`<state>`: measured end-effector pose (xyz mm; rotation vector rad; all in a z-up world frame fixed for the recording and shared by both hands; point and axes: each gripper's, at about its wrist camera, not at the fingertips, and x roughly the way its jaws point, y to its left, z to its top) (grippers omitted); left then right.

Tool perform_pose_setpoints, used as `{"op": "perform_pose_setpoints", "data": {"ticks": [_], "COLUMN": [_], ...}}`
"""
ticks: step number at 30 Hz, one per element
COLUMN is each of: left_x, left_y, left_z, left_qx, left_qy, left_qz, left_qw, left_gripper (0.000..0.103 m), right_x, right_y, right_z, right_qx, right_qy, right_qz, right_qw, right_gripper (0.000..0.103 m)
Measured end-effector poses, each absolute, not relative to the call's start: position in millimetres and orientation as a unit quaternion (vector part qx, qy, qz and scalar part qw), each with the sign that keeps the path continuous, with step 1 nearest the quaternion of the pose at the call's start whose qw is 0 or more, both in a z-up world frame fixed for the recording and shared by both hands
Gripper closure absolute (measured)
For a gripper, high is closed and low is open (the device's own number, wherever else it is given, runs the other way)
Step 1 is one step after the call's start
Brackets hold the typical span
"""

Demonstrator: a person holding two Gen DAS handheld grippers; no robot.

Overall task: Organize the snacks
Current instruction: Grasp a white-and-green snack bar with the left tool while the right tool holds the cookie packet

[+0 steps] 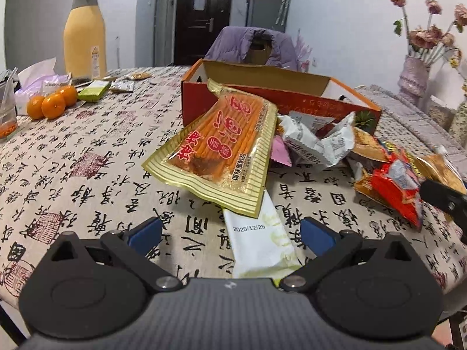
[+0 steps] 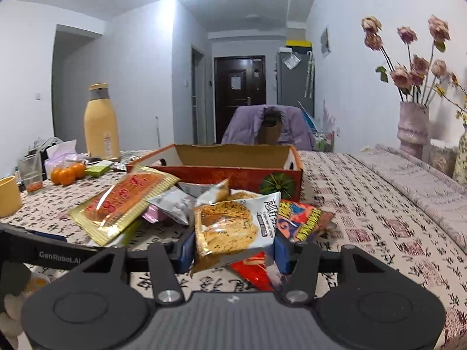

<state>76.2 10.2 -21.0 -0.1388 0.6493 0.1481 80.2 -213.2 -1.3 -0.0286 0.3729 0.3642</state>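
A pile of snack packets lies in front of an open red cardboard box [image 1: 262, 99], also in the right wrist view [image 2: 221, 172]. A gold and orange packet [image 1: 221, 148] leans on the box. My left gripper [image 1: 232, 233] is open, its blue pads either side of a white and pale green packet [image 1: 262, 242] lying flat. My right gripper [image 2: 233, 248] is shut on a silver packet picturing crisps [image 2: 230, 227], held above a red packet [image 2: 256, 274]. The gold packet also shows there [image 2: 122, 204].
Tangerines [image 1: 51, 103], a tall yellow bottle [image 1: 84, 35], a green box [image 1: 93, 90] and a plastic cup [image 1: 5, 108] stand at the left. A vase of dried flowers [image 2: 413, 128] stands at the right. A chair with a purple jacket [image 2: 265, 128] is behind the table.
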Motion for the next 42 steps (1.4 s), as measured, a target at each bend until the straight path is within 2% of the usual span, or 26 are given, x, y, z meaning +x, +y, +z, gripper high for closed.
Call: {"op": "perform_pose_setpoints", "data": {"ticks": [2,7,11,14,16,18,25,38,39,40,42], "left_x": [82.9,97.0,102.6,103.1,103.4,103.6,94.7,62.9,61.6,60.5,58.5], "left_y": [9.2,1.4,-4.6,-7.6,-8.0,-8.6,5.7,-0.2,-1.1,-2.3,-3.3], "left_z": [-22.8,-27.2,-28.7,-28.8,-26.9,-25.7,-21.3,3.5,4.6,5.9,9.2], "left_qx": [-0.073,-0.067,-0.052,-0.038,-0.033,-0.029,-0.063,-0.062,-0.062,-0.059,-0.063], "left_qy": [0.323,0.328,0.327,0.324,0.323,0.323,0.313,0.264,0.261,0.259,0.256], "left_qz": [0.080,0.108,0.114,0.119,0.110,0.104,0.083,0.035,0.032,0.030,0.017], "left_qw": [0.940,0.936,0.937,0.938,0.939,0.940,0.944,0.962,0.963,0.964,0.964], "left_gripper": [0.002,0.014,0.016,0.030,0.048,0.061,0.067,0.067,0.087,0.102,0.102], "right_x": [82.6,87.5,92.0,93.4,94.4,95.4,91.9,84.4,83.7,83.3,81.7], "right_y": [-215.3,-219.2,-220.6,-221.5,-221.7,-222.2,-223.4,-218.2,-218.0,-217.5,-217.6], "right_z": [-3.9,-10.6,-15.2,-17.0,-18.6,-19.7,-20.2,-14.7,-14.2,-13.4,-12.6], "right_qx": [-0.012,-0.008,-0.003,0.000,0.002,0.003,0.004,-0.001,-0.001,-0.002,-0.002], "right_qy": [0.187,0.194,0.202,0.204,0.206,0.208,0.209,0.200,0.199,0.199,0.197], "right_qz": [0.177,0.176,0.179,0.182,0.184,0.185,0.190,0.192,0.191,0.191,0.191], "right_qw": [0.966,0.965,0.963,0.962,0.961,0.960,0.959,0.961,0.961,0.961,0.962], "right_gripper": [0.050,0.050,0.050,0.050,0.050,0.050,0.050,0.050,0.050,0.050,0.050]}}
